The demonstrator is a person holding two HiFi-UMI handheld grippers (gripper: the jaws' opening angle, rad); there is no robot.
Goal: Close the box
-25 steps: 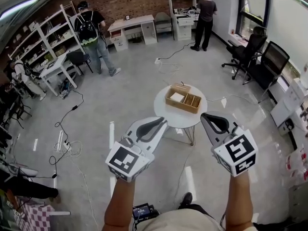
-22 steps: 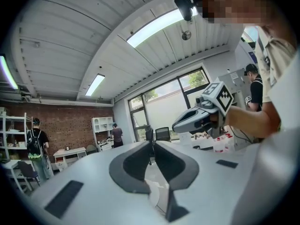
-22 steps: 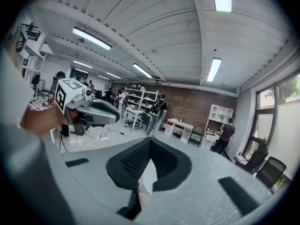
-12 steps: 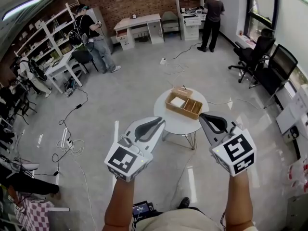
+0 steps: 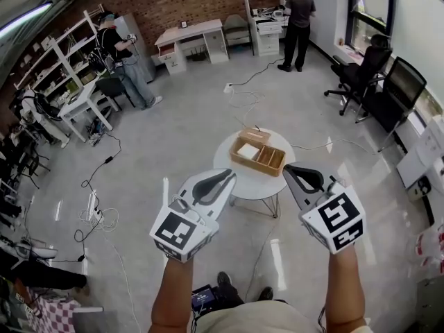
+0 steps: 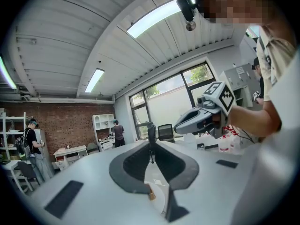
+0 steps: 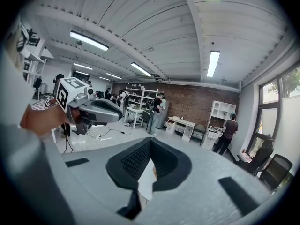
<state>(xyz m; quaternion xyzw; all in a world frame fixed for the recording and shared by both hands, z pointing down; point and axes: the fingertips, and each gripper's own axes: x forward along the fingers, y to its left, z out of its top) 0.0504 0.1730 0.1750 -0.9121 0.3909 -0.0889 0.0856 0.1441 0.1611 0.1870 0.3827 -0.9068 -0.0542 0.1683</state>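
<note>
An open cardboard box (image 5: 258, 155) stands on a small round white table (image 5: 250, 184) ahead of me. Dividers split its inside, a white item lies in its left part, and a flap stands up at its far side. Both grippers hang in the air short of the table, apart from the box. The left gripper (image 5: 230, 174) points at the table's near left edge with its jaws together and nothing between them (image 6: 151, 125). On the right, the right gripper (image 5: 287, 168) is level with it, shut and empty (image 7: 150, 140).
Cables (image 5: 239, 92) trail over the grey floor around the table. Black office chairs (image 5: 374, 82) stand at the right by the windows. Shelves and a white desk (image 5: 76, 99) with people beside them are at the left; another person (image 5: 297, 19) stands at the back cabinet.
The table and box have drifted lower and nearer in the head view. Both grippers keep the same pose, jaws together, and a foot now shows below.
</note>
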